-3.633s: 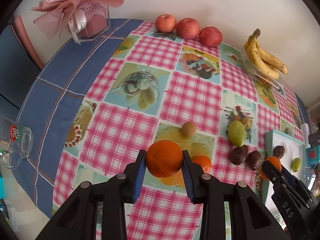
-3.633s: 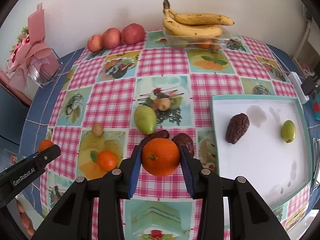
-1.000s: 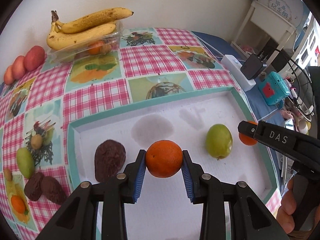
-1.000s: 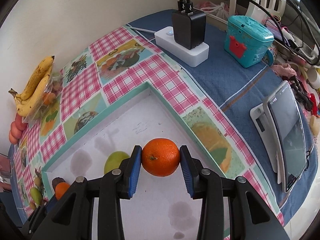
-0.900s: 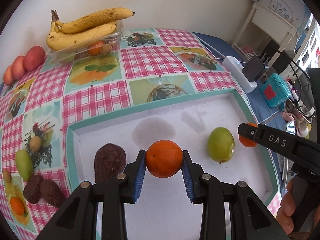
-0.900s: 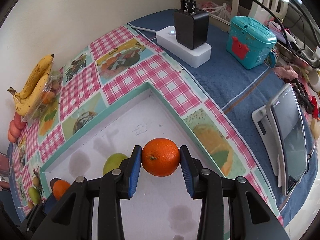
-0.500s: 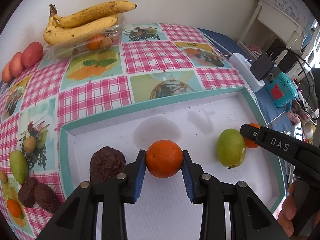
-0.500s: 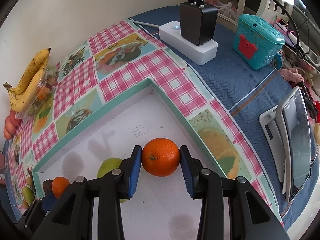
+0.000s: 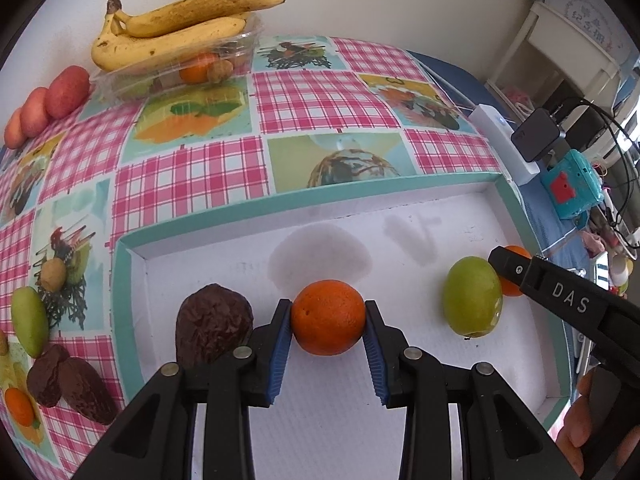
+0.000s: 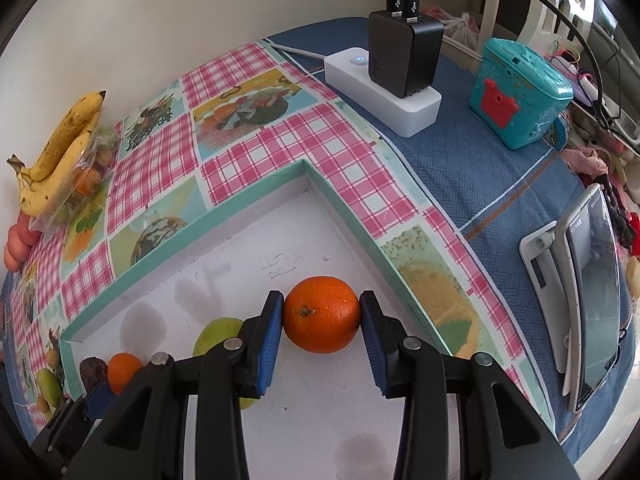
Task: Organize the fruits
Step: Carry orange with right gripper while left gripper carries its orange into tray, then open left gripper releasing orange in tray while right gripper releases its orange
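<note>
My left gripper (image 9: 327, 318) is shut on an orange (image 9: 327, 317), low over the middle of the white tray with a teal rim (image 9: 280, 204). In the tray, a dark wrinkled fruit (image 9: 214, 320) lies to its left and a green fruit (image 9: 472, 296) to its right. My right gripper (image 10: 322, 316) is shut on a second orange (image 10: 322, 314) near the tray's far right corner (image 10: 308, 168), just right of the green fruit (image 10: 218, 336). Whether either orange touches the tray floor is unclear.
Left of the tray lie a green fruit (image 9: 29, 320), two dark fruits (image 9: 68, 380) and a small orange (image 9: 19, 406). Bananas (image 9: 180, 28) sit on a clear box at the back. A power strip (image 10: 384, 76), teal box (image 10: 520, 92) and phone (image 10: 592, 292) stand to the right.
Both grippers have carried their oranges from above the tablecloth to over the tray, and in the last second have sunk closer to its floor. Both stay shut.
</note>
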The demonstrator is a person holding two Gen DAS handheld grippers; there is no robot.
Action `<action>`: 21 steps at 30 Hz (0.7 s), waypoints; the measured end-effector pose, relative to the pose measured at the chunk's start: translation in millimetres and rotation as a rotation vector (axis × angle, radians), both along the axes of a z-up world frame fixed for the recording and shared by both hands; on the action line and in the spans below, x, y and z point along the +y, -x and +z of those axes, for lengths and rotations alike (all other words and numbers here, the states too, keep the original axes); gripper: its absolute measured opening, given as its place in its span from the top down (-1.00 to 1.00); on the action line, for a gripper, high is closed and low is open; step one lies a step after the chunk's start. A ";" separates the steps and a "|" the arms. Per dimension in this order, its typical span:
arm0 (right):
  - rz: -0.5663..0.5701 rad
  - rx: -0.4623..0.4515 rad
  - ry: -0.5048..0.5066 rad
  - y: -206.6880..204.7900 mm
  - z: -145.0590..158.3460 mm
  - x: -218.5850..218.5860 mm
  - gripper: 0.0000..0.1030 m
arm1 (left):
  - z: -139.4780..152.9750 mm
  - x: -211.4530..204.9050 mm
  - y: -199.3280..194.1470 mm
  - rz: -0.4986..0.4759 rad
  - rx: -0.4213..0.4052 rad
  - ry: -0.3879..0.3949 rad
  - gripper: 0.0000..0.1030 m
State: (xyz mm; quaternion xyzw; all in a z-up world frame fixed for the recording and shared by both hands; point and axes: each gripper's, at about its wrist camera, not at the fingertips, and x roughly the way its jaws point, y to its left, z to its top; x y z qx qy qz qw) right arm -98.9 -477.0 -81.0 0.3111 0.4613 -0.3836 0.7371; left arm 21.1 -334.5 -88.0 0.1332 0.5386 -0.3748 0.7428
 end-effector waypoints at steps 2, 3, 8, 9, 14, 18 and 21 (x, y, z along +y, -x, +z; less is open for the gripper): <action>0.004 0.006 0.003 -0.5 -0.6 -0.4 0.21 | 0.0 -0.2 -0.3 0.004 0.003 0.000 0.27; 0.004 0.015 0.002 -0.7 -2.0 -1.1 0.21 | -0.1 0.1 -0.4 0.007 0.005 0.002 0.27; 0.014 0.037 0.001 -0.9 -6.7 -3.3 0.21 | 0.2 0.6 -1.1 0.013 0.017 0.014 0.19; 0.017 0.040 0.003 -1.6 -6.5 -3.3 0.21 | 0.3 0.6 -0.8 0.013 0.016 0.013 0.17; 0.037 0.060 0.016 -4.6 -5.1 -2.0 0.21 | 0.2 -0.6 -0.2 0.011 0.005 0.001 -0.16; 0.056 0.082 0.034 -7.2 -7.0 -0.2 0.20 | 0.1 0.1 -0.6 0.010 0.004 -0.004 -0.19; 0.065 0.083 0.037 -7.7 -7.1 0.1 0.20 | 1.7 0.0 -0.1 0.008 -0.001 -0.004 -0.31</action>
